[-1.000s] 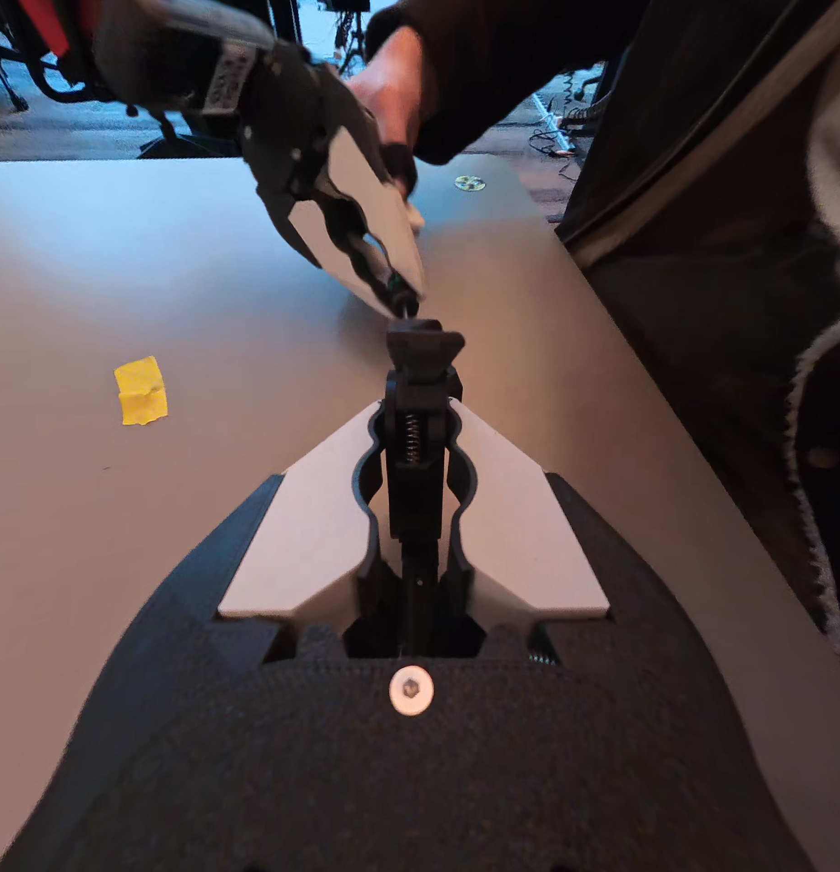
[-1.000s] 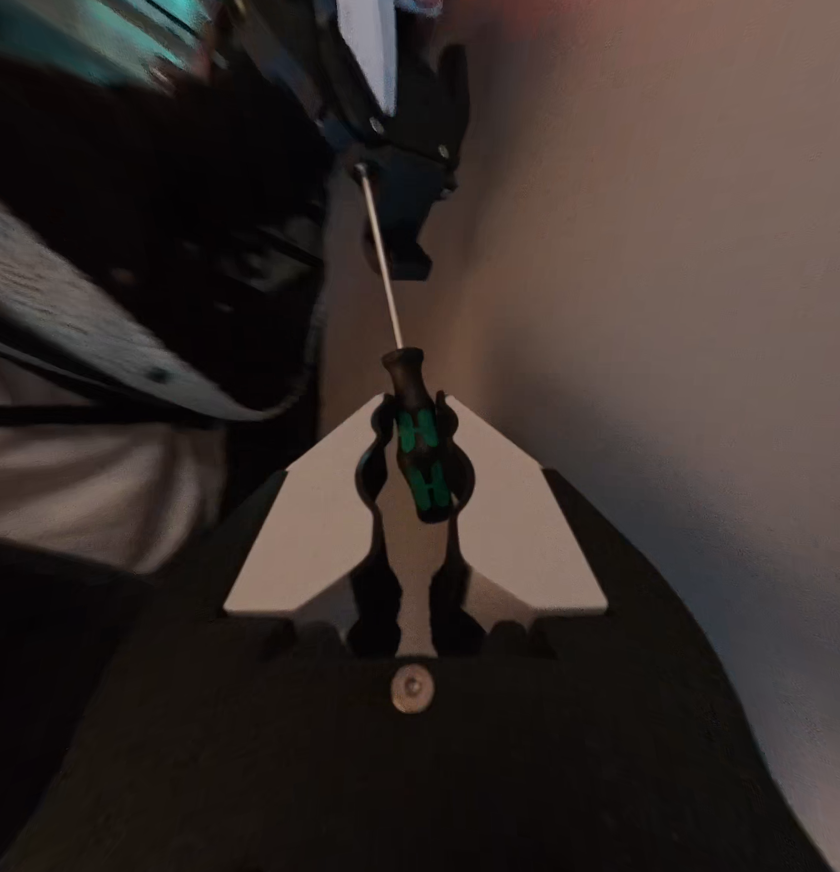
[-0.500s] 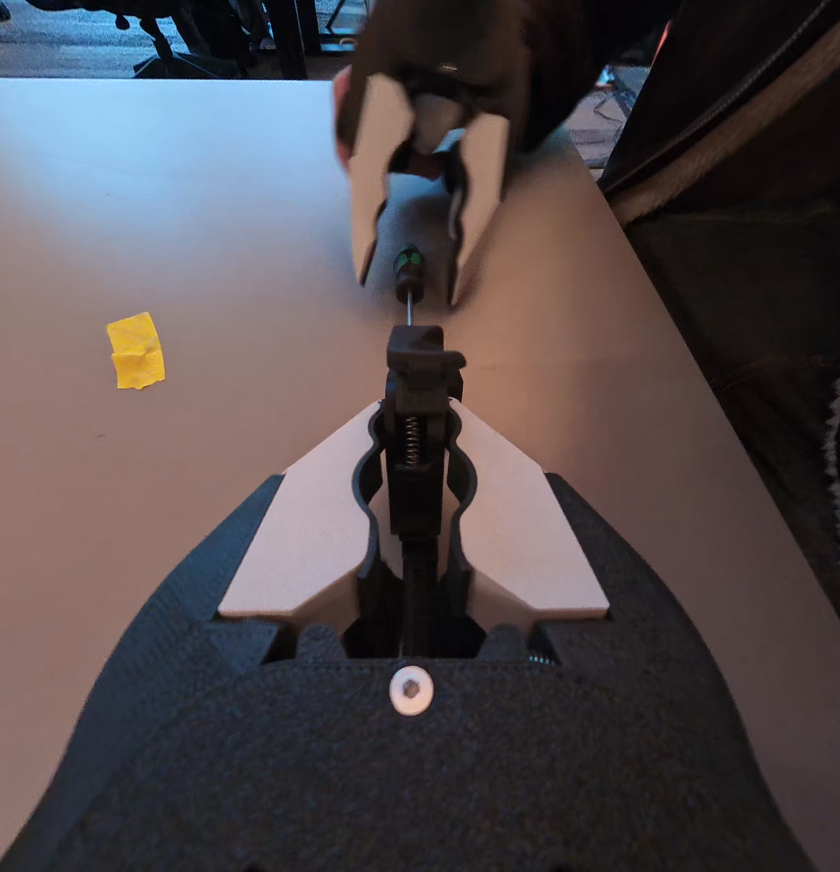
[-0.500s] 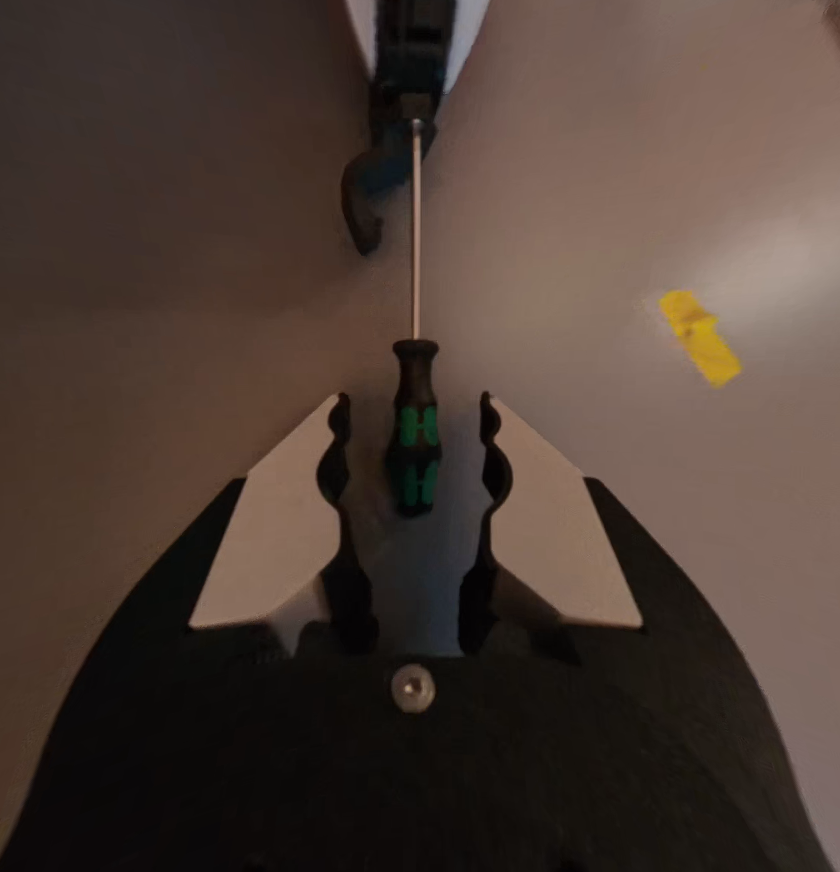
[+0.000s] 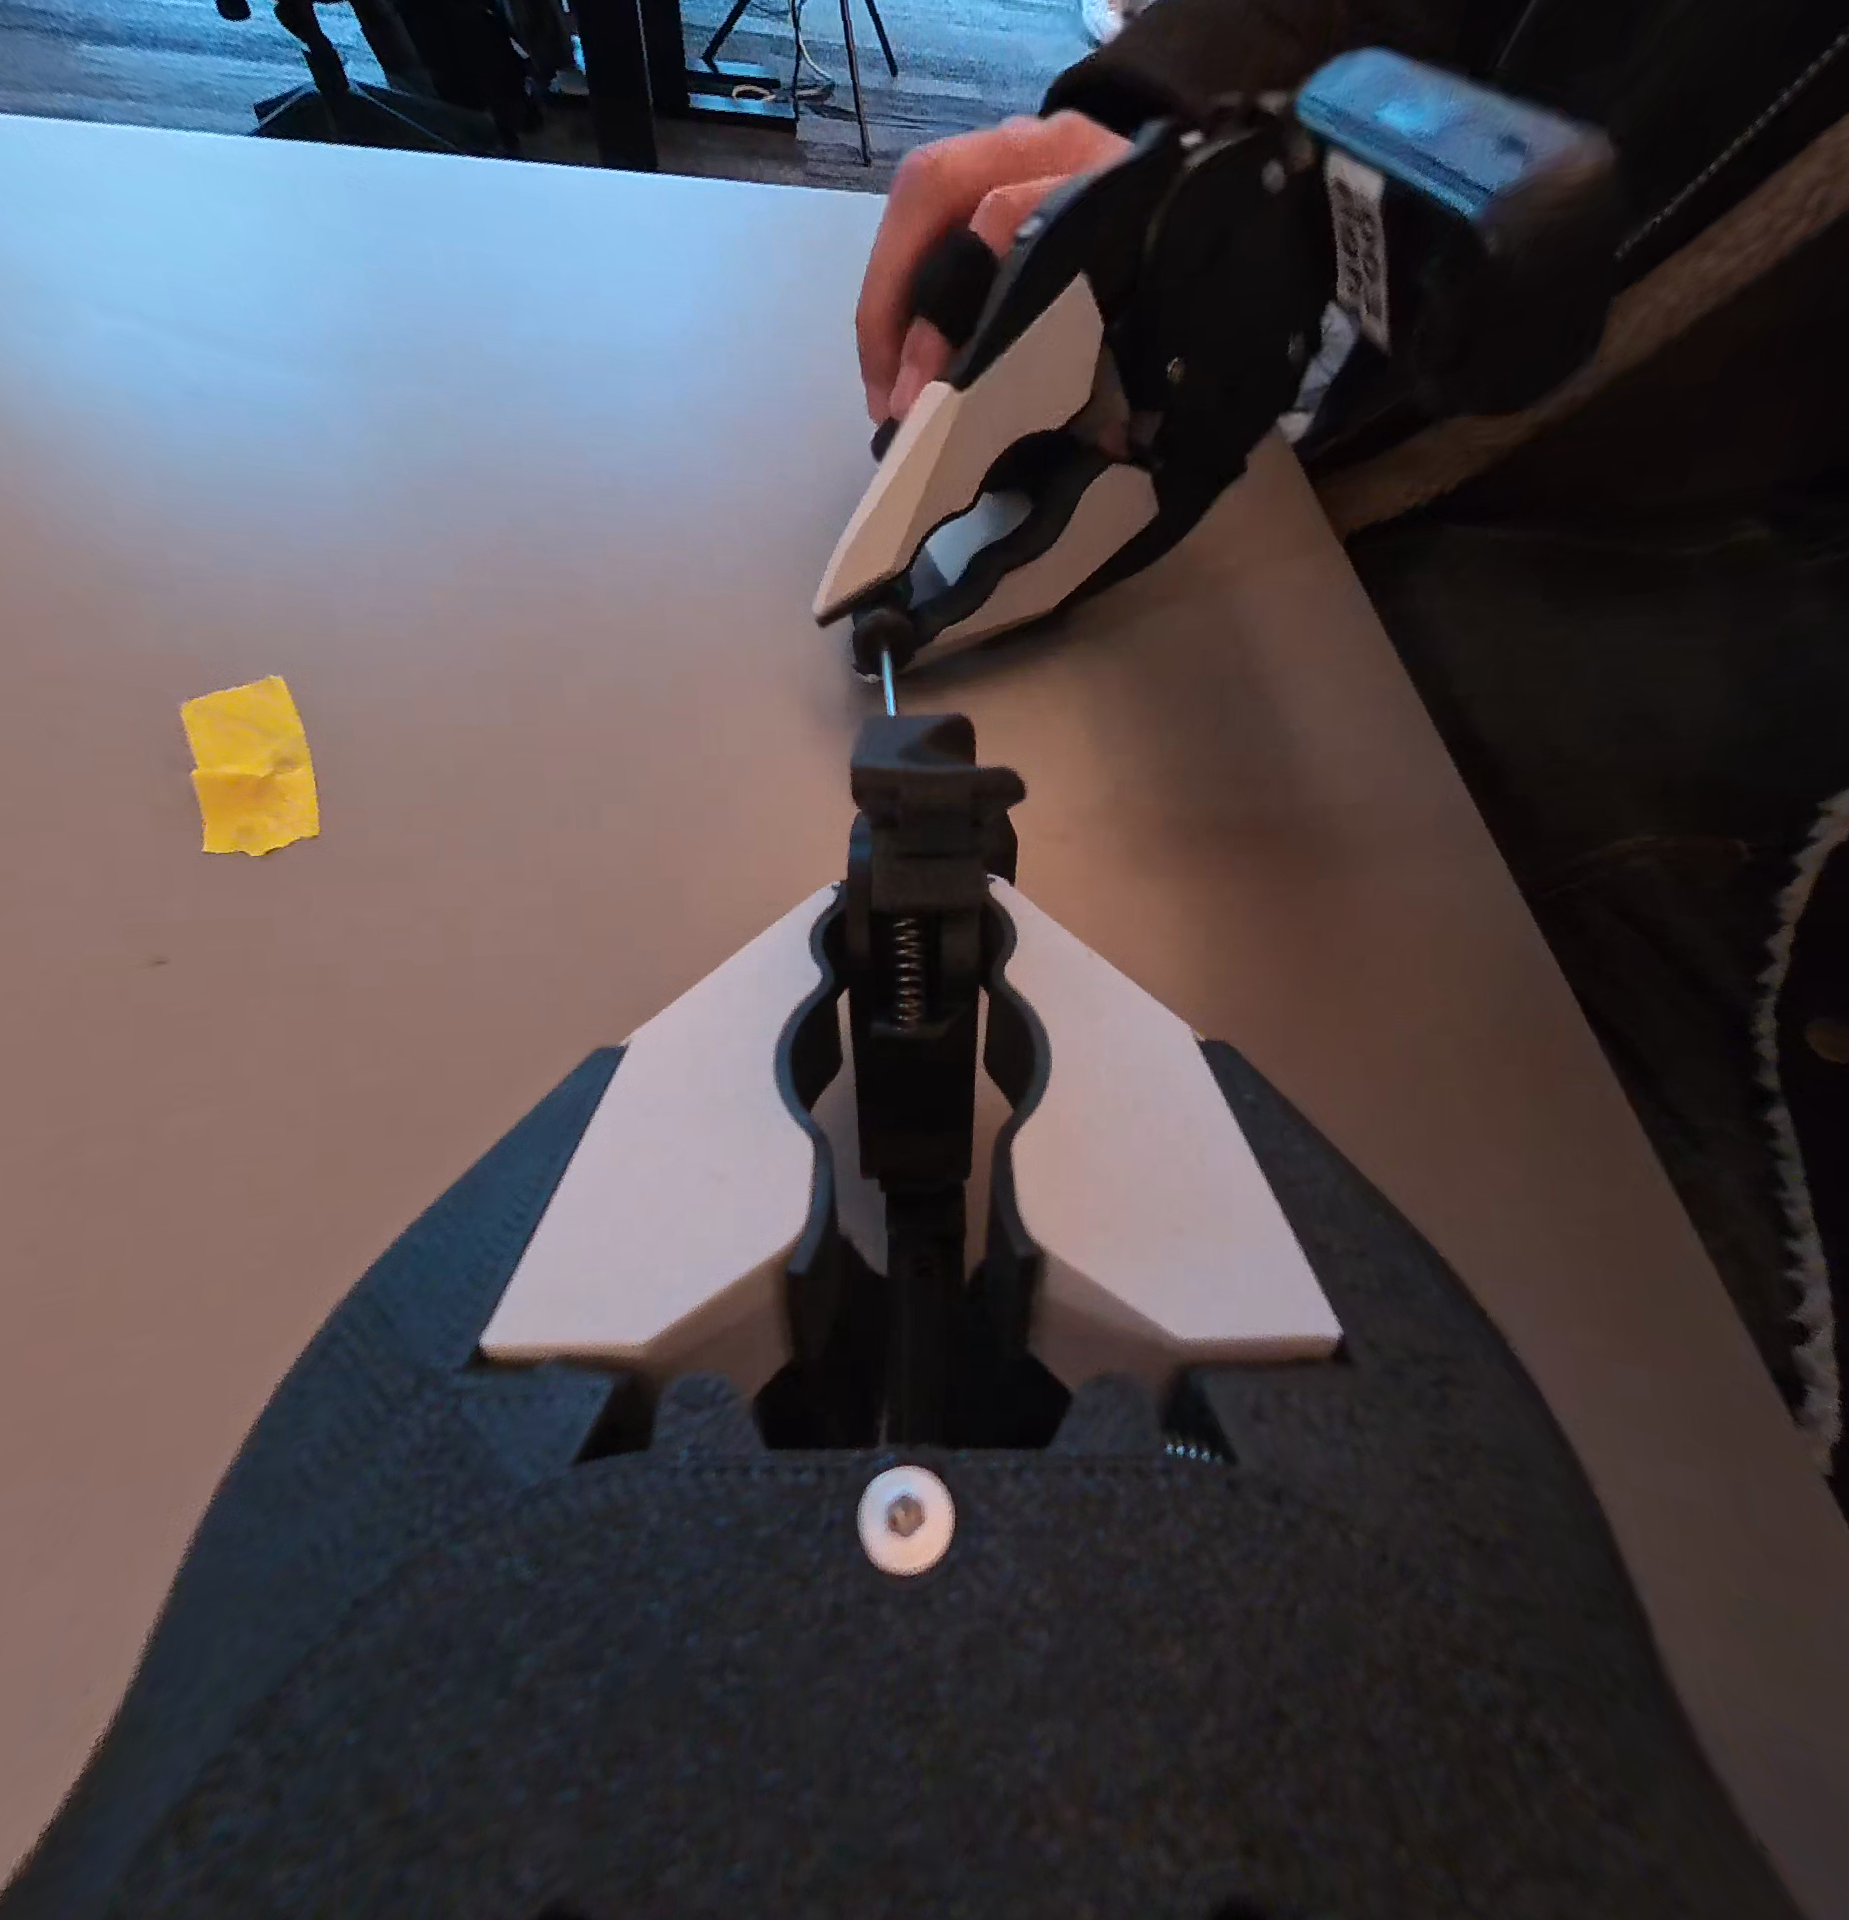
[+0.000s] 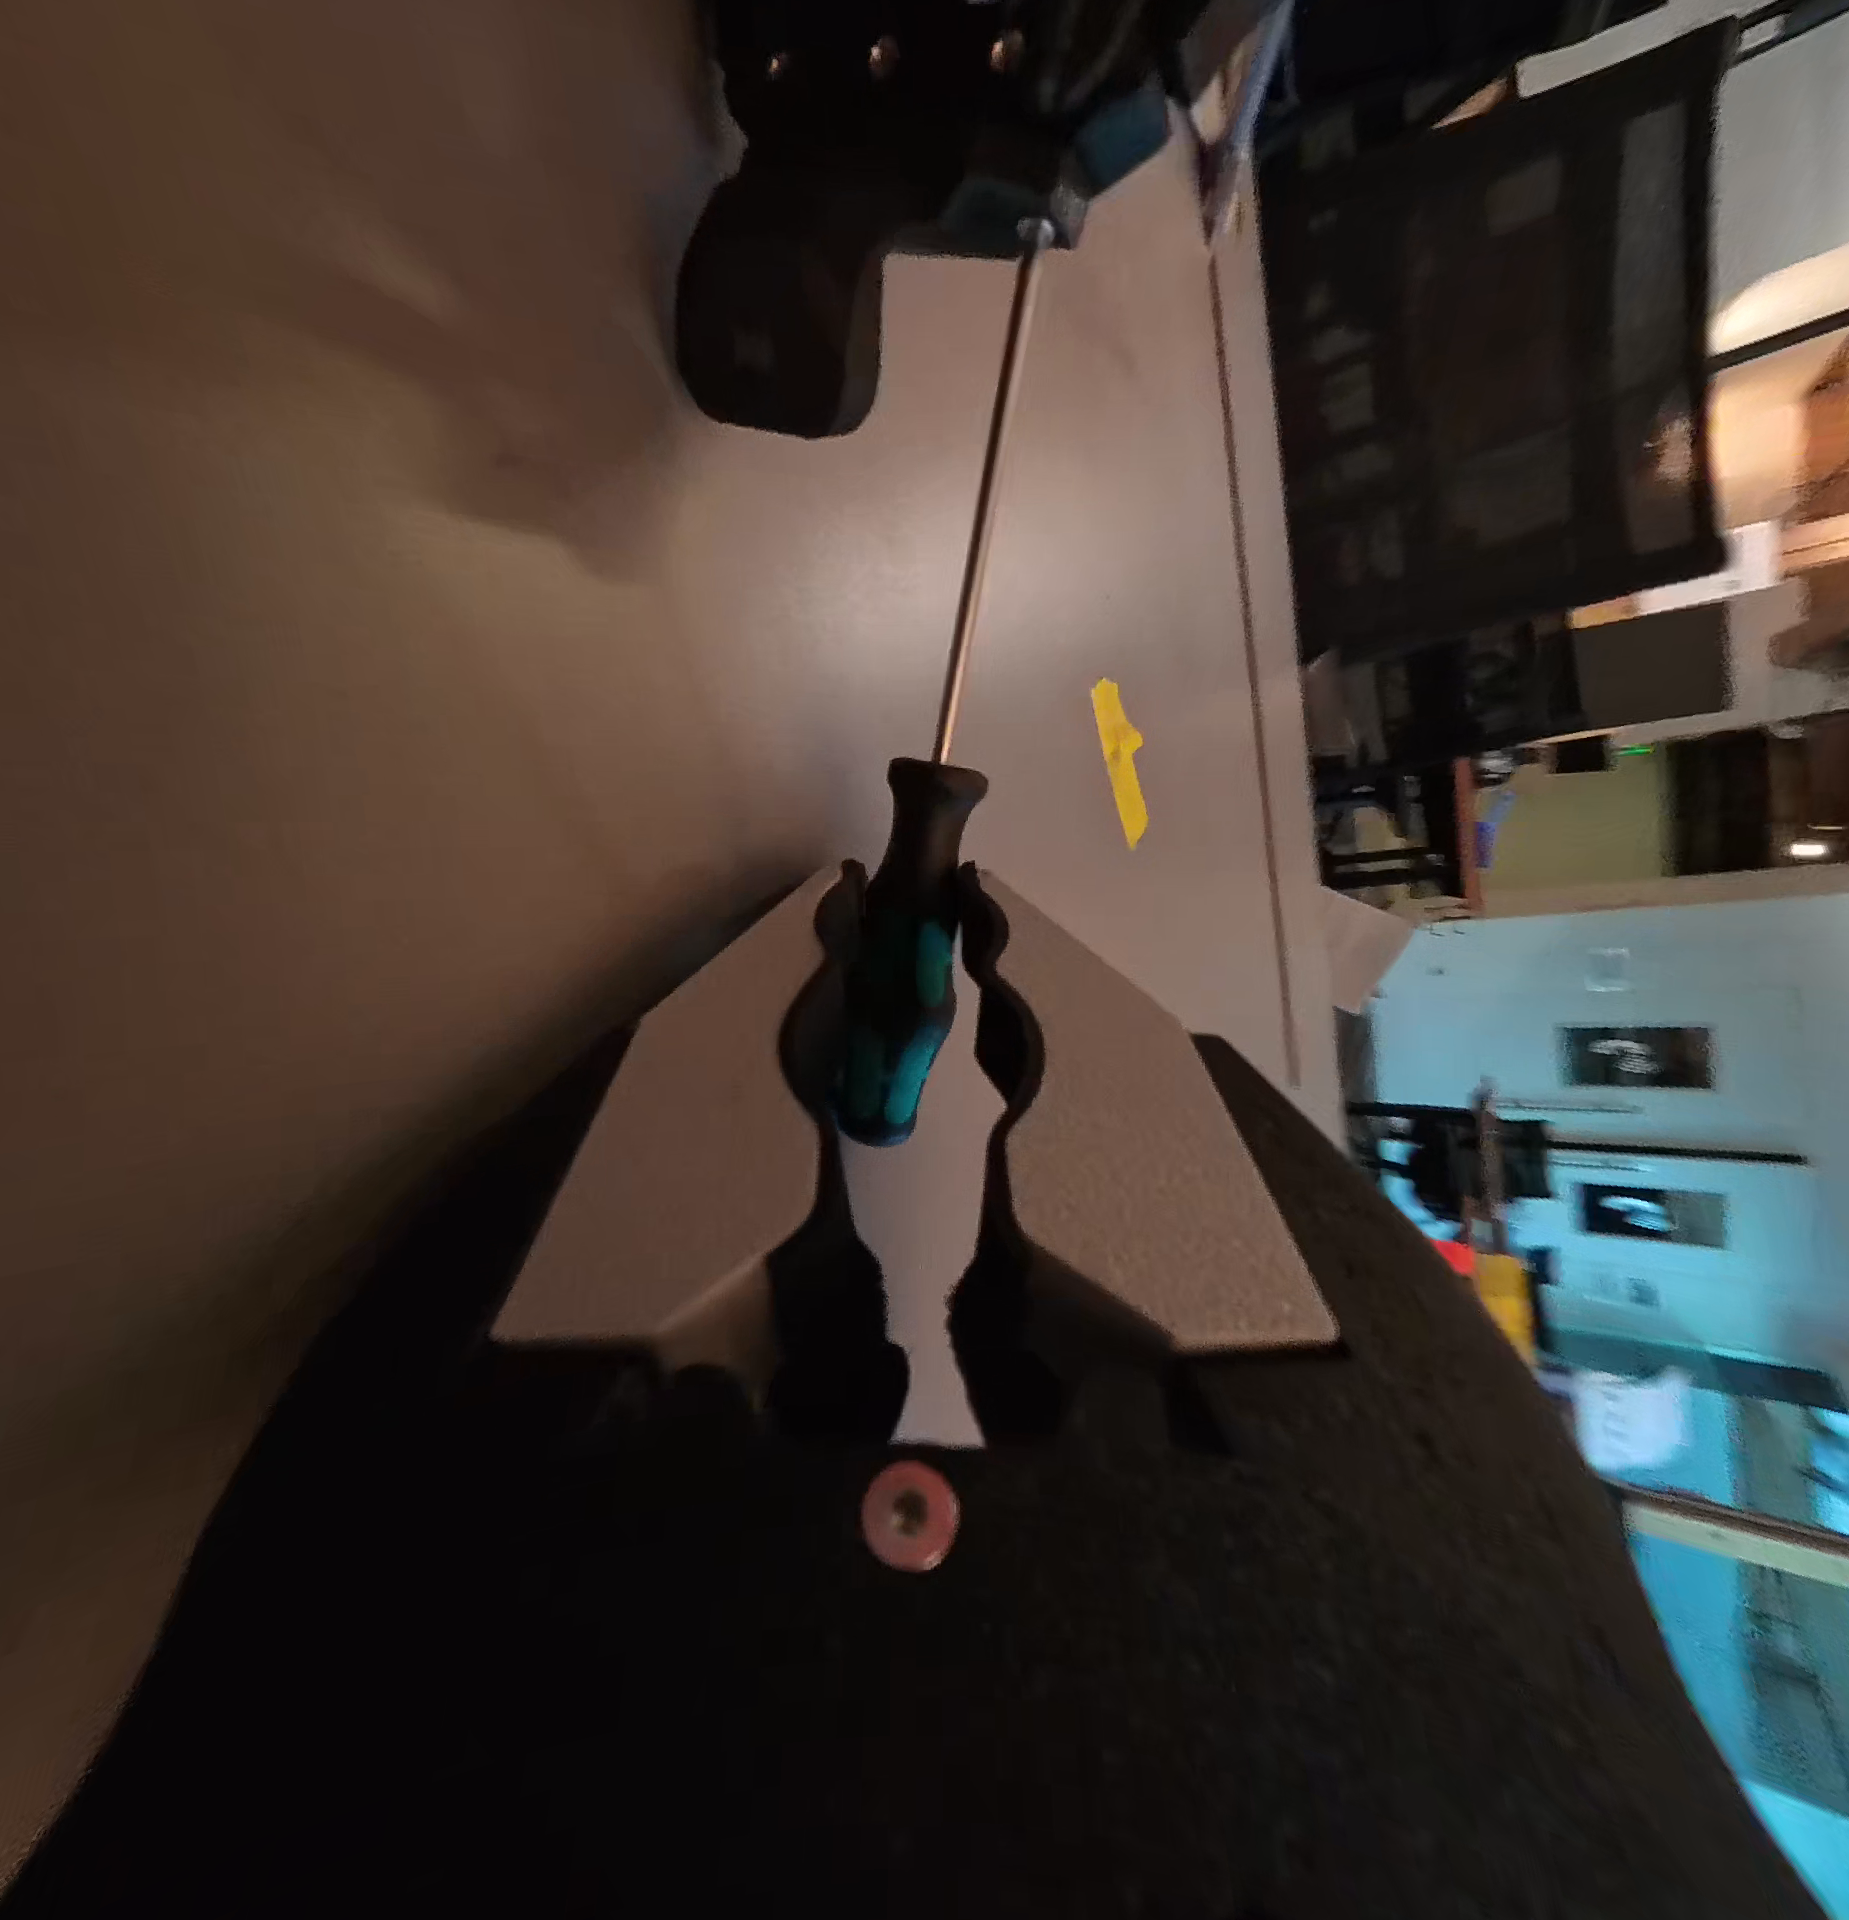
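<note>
Nearing table [image 5: 484,416] edge, claw [image 5: 878,623] seemingly

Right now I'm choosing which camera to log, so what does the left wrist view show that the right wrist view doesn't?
Only the left wrist view shows the coil spring in the black spring-loaded clamp part held by the left gripper, and a bare hand.

Only the right wrist view shows the black-and-green screwdriver handle in the right gripper, and a dark wall panel.

Both show the thin steel shaft, the yellow tape scrap and the grey tabletop.
</note>
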